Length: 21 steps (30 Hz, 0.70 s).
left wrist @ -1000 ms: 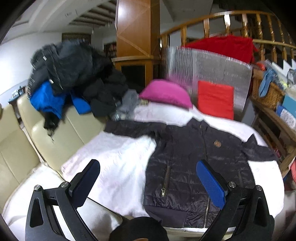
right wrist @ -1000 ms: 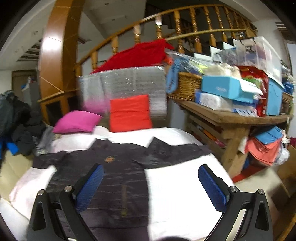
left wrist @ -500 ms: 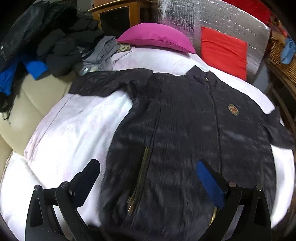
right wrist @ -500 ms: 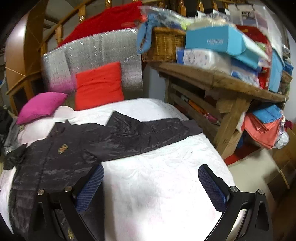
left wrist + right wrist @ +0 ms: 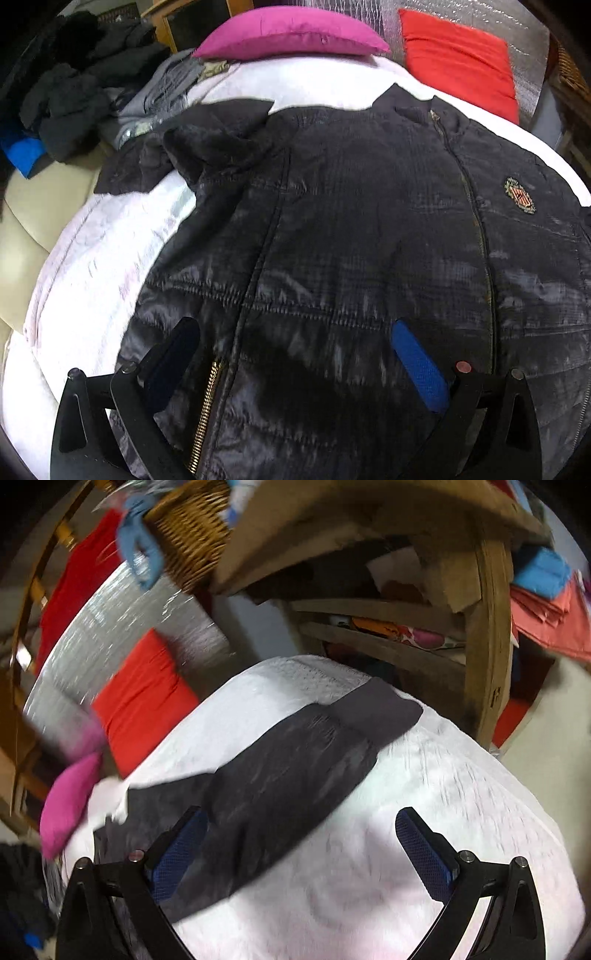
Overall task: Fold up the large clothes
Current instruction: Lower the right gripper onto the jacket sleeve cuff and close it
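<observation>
A black quilted jacket (image 5: 351,229) lies front up and zipped on a white cover (image 5: 103,251), with a gold crest on its chest and a brass pocket zip near its hem. My left gripper (image 5: 295,358) is open low over the jacket's lower front. The jacket's left-side sleeve (image 5: 192,147) is crumpled near the shoulder. In the right wrist view the other sleeve (image 5: 295,775) stretches flat across the white cover (image 5: 424,812). My right gripper (image 5: 299,849) is open above that sleeve, its left finger over the fabric.
A pink pillow (image 5: 291,33) and a red cushion (image 5: 458,59) stand at the far end against a silver panel. A heap of dark clothes (image 5: 70,92) lies on a cream sofa at the left. A wooden shelf table (image 5: 484,635) with a wicker basket (image 5: 192,531) stands close at the right.
Both grippers have dropped lower and closer to the jacket. The left now hovers over the lower front; the right has swung right and tilted over the outstretched sleeve.
</observation>
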Motion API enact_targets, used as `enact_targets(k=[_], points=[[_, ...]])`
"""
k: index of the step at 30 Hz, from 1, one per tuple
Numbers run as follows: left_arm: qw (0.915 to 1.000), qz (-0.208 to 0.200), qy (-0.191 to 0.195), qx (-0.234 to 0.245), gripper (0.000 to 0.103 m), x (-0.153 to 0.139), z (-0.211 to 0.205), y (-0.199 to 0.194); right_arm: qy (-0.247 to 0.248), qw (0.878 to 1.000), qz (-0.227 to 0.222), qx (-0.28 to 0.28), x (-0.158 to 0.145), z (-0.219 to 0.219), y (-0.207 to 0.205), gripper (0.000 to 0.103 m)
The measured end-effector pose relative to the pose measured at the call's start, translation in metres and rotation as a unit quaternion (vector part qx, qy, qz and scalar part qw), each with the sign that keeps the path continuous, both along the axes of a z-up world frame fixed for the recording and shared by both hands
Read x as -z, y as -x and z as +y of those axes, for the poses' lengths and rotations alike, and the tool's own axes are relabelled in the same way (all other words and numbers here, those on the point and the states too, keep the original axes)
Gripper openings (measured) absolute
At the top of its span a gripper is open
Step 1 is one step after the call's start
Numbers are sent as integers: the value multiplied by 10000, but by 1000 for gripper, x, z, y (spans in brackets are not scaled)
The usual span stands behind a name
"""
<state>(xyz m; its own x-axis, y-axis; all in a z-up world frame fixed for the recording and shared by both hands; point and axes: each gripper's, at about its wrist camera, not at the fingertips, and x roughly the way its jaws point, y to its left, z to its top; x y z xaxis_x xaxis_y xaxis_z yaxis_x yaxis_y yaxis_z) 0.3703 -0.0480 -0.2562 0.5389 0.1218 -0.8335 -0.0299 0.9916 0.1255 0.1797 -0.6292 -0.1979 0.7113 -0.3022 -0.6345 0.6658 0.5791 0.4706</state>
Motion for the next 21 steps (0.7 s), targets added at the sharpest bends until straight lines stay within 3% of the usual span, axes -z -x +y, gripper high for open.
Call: enact_targets(k=[4,7,14,17,21], points=[[9988,-485,-62,79,103,-21,-3,10,-415,9986,-304,143,13,-25,-4,103],[9964,-832,107,132,103,-39,-3,17,-666,9965,-460,210,25,-43,-10,103],[9950,-907,364,224,103,-51,-12,9,-1225,9861,-983,536,50,-75,-24,102],[9953,-869,353,260,103,-45,-18,3,-1498,9814,-1010,654,62,-87,-35,88],[9952,-849,384,286,103,-43,-21,2,-1392,9813,-1078,777,64,-91,-43,75]])
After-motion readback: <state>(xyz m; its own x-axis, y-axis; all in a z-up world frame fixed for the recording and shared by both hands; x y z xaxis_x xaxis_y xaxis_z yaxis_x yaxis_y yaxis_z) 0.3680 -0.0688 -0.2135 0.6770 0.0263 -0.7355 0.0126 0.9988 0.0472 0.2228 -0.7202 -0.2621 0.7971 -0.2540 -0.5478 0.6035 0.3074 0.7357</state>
